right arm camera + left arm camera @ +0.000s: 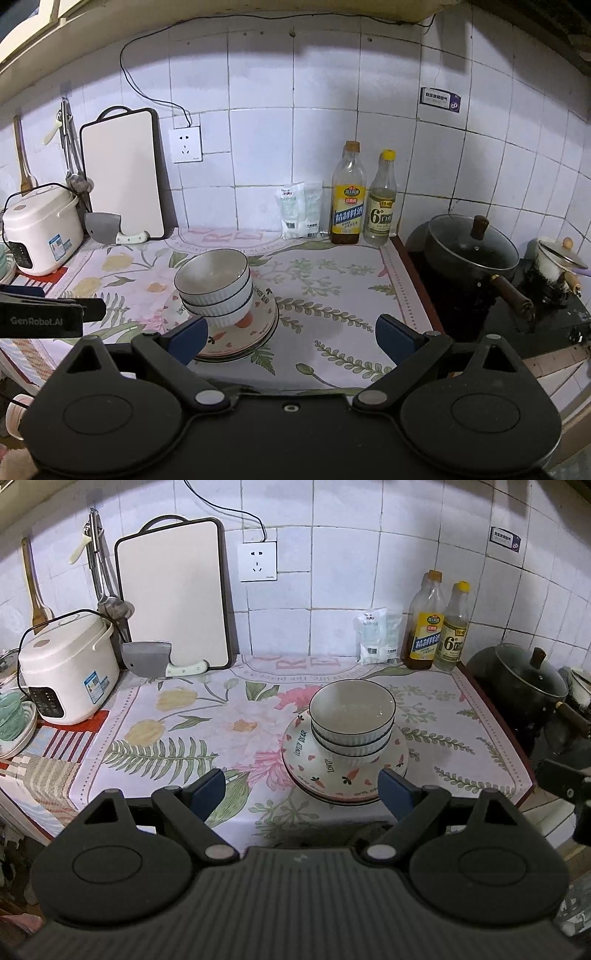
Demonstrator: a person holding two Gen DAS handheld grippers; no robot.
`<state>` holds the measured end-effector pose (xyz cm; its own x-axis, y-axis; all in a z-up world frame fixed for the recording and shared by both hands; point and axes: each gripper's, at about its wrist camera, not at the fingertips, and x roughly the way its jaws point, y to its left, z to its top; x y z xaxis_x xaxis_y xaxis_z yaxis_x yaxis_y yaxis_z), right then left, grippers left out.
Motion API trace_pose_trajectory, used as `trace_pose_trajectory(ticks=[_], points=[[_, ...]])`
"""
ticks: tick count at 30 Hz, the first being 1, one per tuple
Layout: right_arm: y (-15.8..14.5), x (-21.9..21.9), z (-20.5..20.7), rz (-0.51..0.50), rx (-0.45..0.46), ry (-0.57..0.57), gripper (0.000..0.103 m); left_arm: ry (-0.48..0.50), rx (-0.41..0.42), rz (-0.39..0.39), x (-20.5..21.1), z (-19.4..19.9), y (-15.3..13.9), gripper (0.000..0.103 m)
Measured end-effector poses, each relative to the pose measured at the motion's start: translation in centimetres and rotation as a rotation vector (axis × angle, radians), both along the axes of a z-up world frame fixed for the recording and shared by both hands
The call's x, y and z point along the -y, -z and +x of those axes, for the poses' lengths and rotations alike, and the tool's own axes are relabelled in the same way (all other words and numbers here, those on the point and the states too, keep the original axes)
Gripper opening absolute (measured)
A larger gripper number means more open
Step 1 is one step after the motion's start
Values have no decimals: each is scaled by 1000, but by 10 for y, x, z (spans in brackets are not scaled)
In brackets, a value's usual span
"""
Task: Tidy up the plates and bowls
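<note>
A stack of white ribbed bowls (pixel 351 716) sits on a stack of carrot-patterned plates (pixel 321 771) on the floral cloth. The same bowls (pixel 214 284) and plates (pixel 255 332) show in the right wrist view. My left gripper (pixel 301 794) is open and empty, held back from the stack, its right finger near the plates' front edge. My right gripper (pixel 290 338) is open and empty, with its left finger in front of the plates' near rim. The left gripper's body (pixel 44 317) shows at the left edge of the right wrist view.
A rice cooker (pixel 66 668), cleaver (pixel 155 661) and cutting board (pixel 173 594) stand at the back left. Two bottles (pixel 439 627) and a white packet (pixel 376 635) stand at the back right. A lidded black pan (pixel 472 254) and a small pot (pixel 557 262) sit on the stove. Green bowls (pixel 11 716) sit far left.
</note>
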<state>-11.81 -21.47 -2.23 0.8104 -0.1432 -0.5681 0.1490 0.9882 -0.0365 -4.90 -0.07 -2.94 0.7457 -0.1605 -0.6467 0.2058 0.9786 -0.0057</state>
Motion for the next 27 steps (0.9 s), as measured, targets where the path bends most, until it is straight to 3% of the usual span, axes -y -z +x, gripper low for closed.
trace_pose_trajectory(ticks=[10,27], points=[[1,-7,-4,-24,34,-8,99,-13,46,5,4,-7,4,90],[1,-11,-3,-40,36,-4,99,15,-7,17,10,-5,7,91]])
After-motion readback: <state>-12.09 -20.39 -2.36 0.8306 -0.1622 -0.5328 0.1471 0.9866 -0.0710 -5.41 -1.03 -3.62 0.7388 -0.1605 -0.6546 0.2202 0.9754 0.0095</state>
